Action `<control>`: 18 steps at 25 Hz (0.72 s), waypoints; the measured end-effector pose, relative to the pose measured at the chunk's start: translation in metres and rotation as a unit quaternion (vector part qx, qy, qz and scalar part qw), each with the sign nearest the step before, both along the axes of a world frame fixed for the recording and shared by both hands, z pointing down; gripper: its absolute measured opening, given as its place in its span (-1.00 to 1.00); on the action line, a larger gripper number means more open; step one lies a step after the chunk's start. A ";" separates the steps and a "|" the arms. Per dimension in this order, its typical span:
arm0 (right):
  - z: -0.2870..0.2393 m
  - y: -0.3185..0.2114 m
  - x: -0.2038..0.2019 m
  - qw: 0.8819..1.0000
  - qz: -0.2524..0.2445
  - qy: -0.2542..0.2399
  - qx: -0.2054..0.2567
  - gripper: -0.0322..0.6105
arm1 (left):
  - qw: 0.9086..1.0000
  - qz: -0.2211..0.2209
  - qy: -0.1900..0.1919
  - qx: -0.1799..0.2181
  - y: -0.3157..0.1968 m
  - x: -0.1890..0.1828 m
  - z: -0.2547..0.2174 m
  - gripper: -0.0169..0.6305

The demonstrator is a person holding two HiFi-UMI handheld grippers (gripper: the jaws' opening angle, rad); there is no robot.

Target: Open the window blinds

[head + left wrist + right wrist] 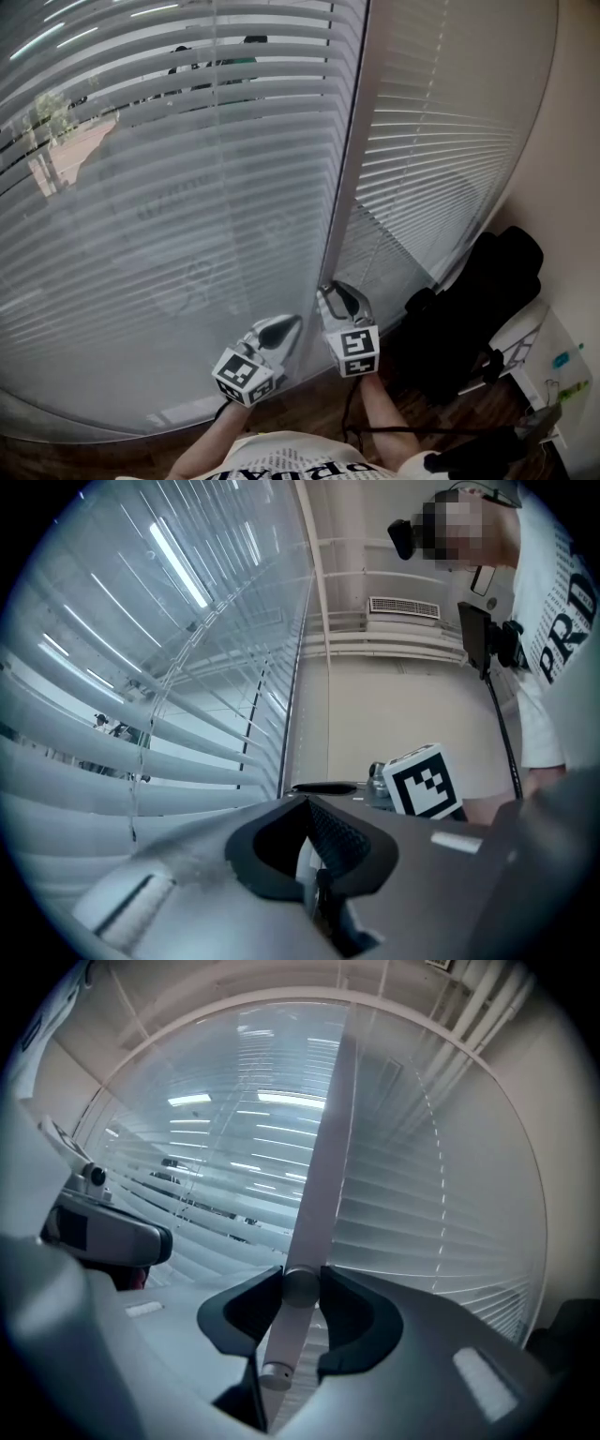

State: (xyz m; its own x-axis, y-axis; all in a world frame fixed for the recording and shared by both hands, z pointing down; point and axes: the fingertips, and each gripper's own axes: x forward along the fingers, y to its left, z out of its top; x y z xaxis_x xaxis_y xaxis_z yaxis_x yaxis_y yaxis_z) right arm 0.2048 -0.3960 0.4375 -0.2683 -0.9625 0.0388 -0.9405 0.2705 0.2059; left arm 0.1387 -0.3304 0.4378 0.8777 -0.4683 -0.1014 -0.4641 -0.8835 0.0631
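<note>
Right gripper [300,1290] pinching wand [316,1185] between two blinds. Left gripper [314,855] jaws pressed together, apparently empty, idle beside it. Left blind [141,197] slats part-tilted, outdoors showing; right blind [441,141] closed. Likely mid-twist; more turning left.

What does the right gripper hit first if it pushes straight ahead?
The right tongs clamp the tilt wand. Straight past it, the blind slats come first, probably close, though depth is unclear.
</note>
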 end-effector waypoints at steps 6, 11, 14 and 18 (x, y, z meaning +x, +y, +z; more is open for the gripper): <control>0.001 -0.001 0.004 0.999 0.004 -0.048 -0.004 -0.48 | 1.000 0.001 0.001 -0.001 -0.001 0.000 0.000 -0.97; 0.002 -0.001 0.006 0.996 0.004 -0.092 -0.011 -0.48 | 1.000 0.002 0.001 -0.001 -0.001 0.000 0.001 -0.97; 0.002 -0.002 0.007 0.993 0.003 -0.117 -0.016 -0.48 | 1.000 0.003 0.002 -0.001 -0.001 -0.001 0.000 -0.97; 0.004 -0.001 0.008 0.987 0.002 -0.160 -0.024 -0.48 | 1.000 0.003 0.003 -0.003 -0.001 -0.003 0.000 -0.97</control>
